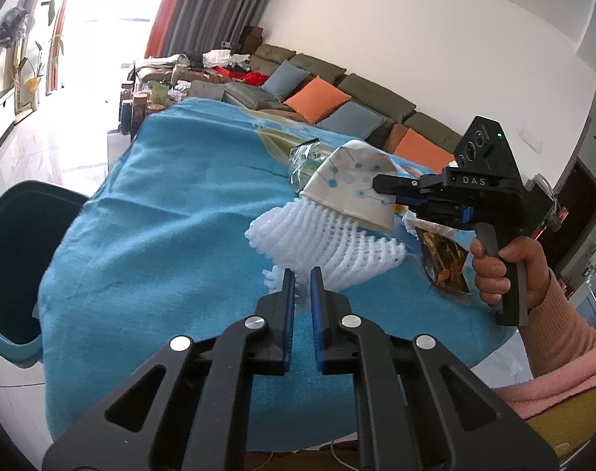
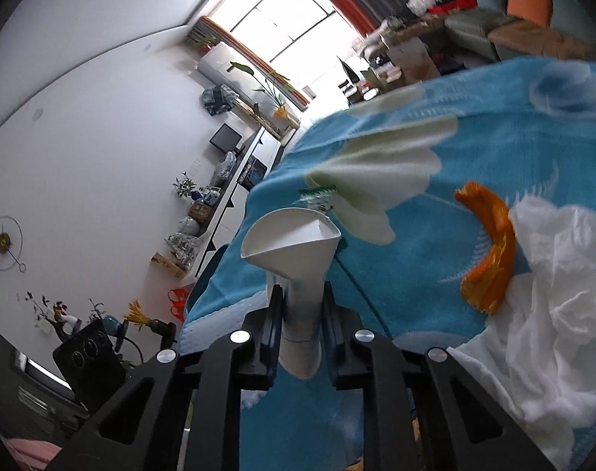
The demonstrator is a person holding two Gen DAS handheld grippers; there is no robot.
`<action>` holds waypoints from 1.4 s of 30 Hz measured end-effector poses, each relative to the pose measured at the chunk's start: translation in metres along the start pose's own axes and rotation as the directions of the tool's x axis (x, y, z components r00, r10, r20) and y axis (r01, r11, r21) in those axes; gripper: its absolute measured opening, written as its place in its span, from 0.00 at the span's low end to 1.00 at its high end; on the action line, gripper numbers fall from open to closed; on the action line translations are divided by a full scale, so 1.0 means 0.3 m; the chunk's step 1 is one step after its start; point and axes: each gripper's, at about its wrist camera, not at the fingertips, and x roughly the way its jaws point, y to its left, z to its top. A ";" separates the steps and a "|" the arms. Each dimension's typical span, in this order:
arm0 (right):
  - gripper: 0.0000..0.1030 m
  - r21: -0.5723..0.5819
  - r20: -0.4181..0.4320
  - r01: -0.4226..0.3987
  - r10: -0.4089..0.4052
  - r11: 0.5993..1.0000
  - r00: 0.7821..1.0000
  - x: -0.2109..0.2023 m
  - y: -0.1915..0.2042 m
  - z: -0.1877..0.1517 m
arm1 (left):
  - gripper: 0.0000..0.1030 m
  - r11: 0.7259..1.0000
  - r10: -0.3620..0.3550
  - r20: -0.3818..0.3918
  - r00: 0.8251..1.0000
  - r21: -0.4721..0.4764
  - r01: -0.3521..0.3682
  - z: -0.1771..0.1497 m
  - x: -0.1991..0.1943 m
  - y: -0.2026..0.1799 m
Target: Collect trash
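Right tongs (image 2: 301, 294) squeezing paper cup (image 2: 294, 251), left tongs (image 1: 302, 282) nipping foam net (image 1: 329, 247)

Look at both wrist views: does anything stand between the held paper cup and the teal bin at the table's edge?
Nothing visible does. The right gripper is shut on the squashed paper cup, held above the white foam net. Between it and the teal bin lies only bare blue cloth. The left gripper sits nearer the camera.

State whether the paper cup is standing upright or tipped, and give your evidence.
Tipped. The paper cup lies sideways, squeezed flat in the right tool, its mouth facing away from that tool and clear of the blue cloth.
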 end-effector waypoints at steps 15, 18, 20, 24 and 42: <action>0.17 -0.110 0.058 0.007 -0.001 0.994 0.998 -0.016 0.123 0.012 | 0.08 0.997 0.069 0.078 0.995 0.015 -0.070 0.022 -0.117 0.022; 0.17 -0.128 0.056 0.005 0.002 0.992 0.998 0.002 0.148 0.016 | 0.08 0.996 0.085 0.092 0.992 0.011 -0.086 0.027 -0.138 0.030; 0.17 -0.136 0.054 -0.002 0.009 0.991 0.999 0.010 0.161 0.019 | 0.08 0.995 0.097 0.103 0.990 0.010 -0.098 0.021 -0.162 0.032; 0.17 -0.148 0.047 -0.015 0.023 0.989 0.999 0.035 0.181 0.024 | 0.08 0.993 0.119 0.121 0.985 0.003 -0.121 0.015 -0.195 0.043; 0.17 -0.210 -0.003 -0.069 0.070 0.975 0.998 0.152 0.291 0.026 | 0.08 0.973 0.228 0.157 0.961 -0.053 -0.223 0.007 -0.313 0.107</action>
